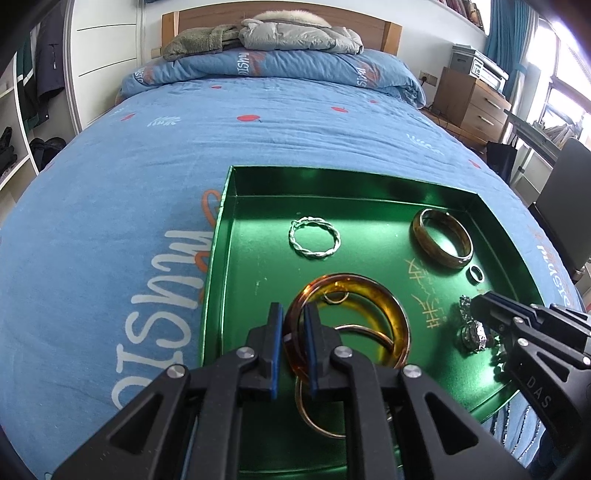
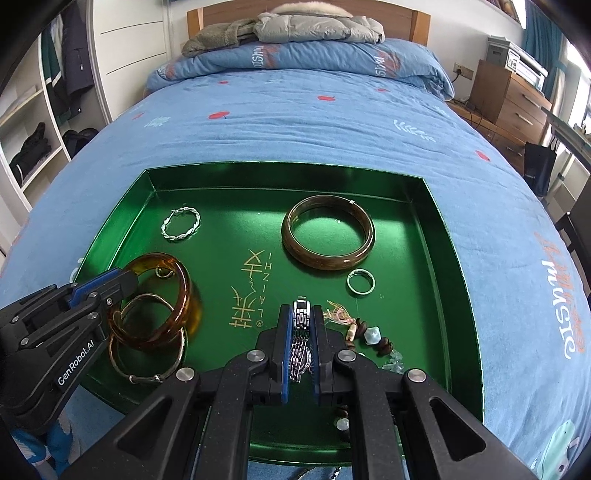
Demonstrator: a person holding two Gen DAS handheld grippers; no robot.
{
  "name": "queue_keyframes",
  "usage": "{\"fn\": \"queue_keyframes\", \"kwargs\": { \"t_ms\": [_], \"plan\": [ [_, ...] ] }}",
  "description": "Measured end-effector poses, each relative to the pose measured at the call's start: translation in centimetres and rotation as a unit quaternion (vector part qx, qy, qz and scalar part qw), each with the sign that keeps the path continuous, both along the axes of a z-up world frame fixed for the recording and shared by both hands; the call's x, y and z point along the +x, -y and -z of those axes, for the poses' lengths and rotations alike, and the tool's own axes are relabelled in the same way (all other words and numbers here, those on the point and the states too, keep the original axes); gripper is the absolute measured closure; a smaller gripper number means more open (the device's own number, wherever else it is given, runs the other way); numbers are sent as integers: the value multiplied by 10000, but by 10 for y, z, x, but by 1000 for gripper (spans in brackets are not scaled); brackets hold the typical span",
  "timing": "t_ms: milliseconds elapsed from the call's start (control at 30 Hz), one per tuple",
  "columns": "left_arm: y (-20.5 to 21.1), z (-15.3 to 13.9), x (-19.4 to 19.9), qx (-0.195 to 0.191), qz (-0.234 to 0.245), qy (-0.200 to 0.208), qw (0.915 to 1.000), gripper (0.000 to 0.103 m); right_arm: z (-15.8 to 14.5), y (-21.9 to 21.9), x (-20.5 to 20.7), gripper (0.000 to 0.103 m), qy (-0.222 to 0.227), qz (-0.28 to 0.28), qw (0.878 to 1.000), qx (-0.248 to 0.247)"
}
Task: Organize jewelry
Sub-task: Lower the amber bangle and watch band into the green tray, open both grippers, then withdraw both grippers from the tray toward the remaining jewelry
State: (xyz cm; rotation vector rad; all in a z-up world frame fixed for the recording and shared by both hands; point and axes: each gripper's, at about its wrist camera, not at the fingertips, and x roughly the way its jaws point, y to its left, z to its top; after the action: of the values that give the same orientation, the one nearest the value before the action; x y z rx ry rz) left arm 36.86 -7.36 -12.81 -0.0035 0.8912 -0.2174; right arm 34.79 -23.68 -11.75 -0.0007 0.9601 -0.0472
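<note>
A green tray (image 1: 229, 206) (image 2: 122, 206) lies on the bed. My left gripper (image 1: 293, 314) (image 2: 127, 278) is shut on an amber translucent bangle (image 1: 391, 310) (image 2: 181, 291), tilted up over a thin gold bangle (image 1: 314, 417) (image 2: 147, 373). My right gripper (image 2: 300, 314) (image 1: 476, 301) is shut on a silver metal watch (image 2: 300, 339) (image 1: 471, 334). In the tray also lie a twisted silver bracelet (image 1: 314, 236) (image 2: 181, 223), a brown bangle (image 1: 441, 236) (image 2: 327, 232), a small silver ring (image 1: 475, 274) (image 2: 360, 281) and a beaded bracelet (image 2: 373, 338).
The tray rests on a blue duvet (image 1: 147, 166) (image 2: 295, 122). Folded jackets (image 1: 295, 33) lie at the headboard. A wooden nightstand (image 1: 469, 99) stands to the right, wardrobe shelves (image 1: 14, 122) to the left.
</note>
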Motion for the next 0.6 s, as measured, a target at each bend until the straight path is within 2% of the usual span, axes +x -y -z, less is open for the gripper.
{"fn": "queue_keyframes", "kwargs": {
  "t_ms": [167, 267, 333, 433, 600],
  "plan": [
    [5, -3, -2, 9, 62, -37, 10000, 91, -4, 1, -2, 94, 5, 15, 9999, 104],
    [8, -8, -6, 11, 119, 19, 9999, 87, -10, 4, -6, 85, 76, 59, 9999, 139],
    [8, -13, -9, 8, 147, 104, 9998, 79, -16, 6, -10, 75, 134, 108, 9997, 145],
    [8, -23, -14, 4, 153, 222, 9996, 73, -28, 12, -18, 71, 262, 188, 9993, 177],
    [6, -46, -28, -62, 187, 486, 9986, 70, -49, 23, -32, 65, 515, 321, 9979, 234]
  ]
}}
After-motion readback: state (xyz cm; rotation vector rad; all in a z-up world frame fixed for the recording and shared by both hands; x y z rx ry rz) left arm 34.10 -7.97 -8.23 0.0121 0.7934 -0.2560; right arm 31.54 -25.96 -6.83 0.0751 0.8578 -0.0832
